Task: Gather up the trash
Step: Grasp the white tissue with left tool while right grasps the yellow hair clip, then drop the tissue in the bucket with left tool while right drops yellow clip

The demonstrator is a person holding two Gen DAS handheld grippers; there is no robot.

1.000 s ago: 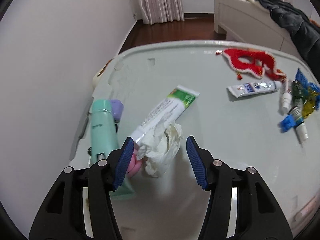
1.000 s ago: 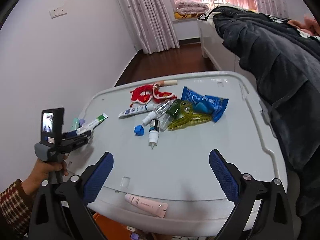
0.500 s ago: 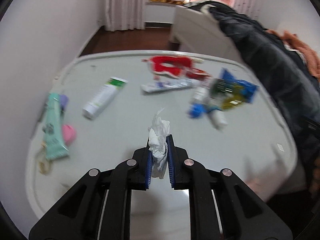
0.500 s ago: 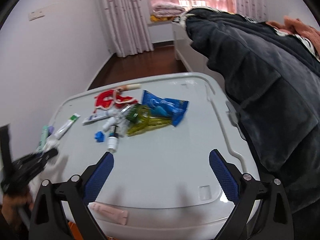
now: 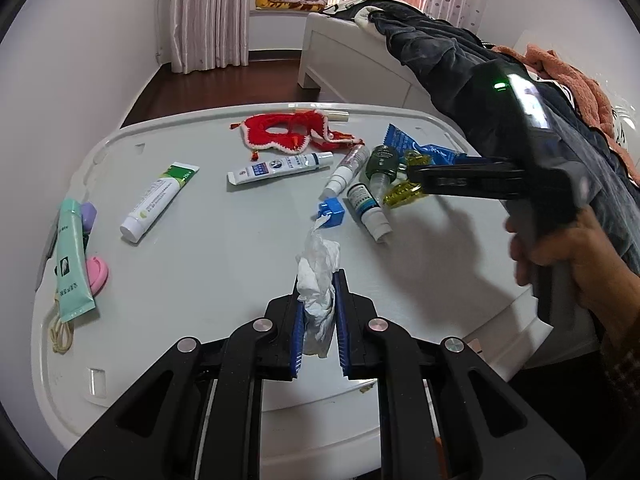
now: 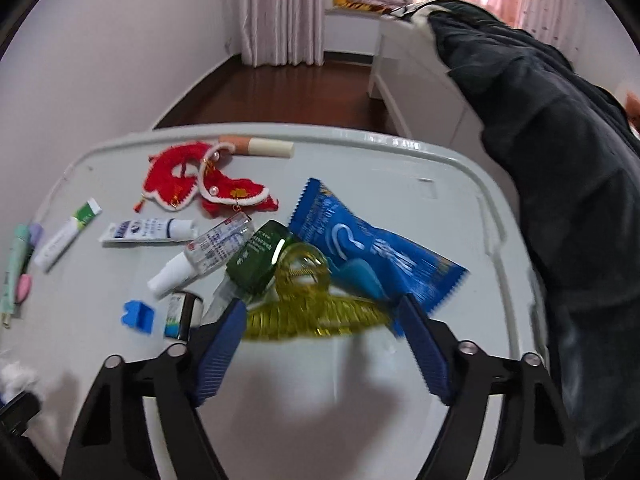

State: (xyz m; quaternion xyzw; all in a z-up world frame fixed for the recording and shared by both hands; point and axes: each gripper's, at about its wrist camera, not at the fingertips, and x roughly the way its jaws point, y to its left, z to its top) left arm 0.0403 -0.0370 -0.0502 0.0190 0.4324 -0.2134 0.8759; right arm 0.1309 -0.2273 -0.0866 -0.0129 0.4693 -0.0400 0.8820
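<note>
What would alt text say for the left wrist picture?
The left gripper clamps a crumpled white tissue above a white table strewn with tubes and small bottles. At right, a hand holds the right gripper over a yellow wrapper.

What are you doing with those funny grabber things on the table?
A person is picking up trash. The left gripper is shut on a crumpled white tissue, held above the white table. The right gripper is open, reaching toward a yellow-green crinkly wrapper beside a blue snack packet. Tubes and small bottles lie on the table.
</note>
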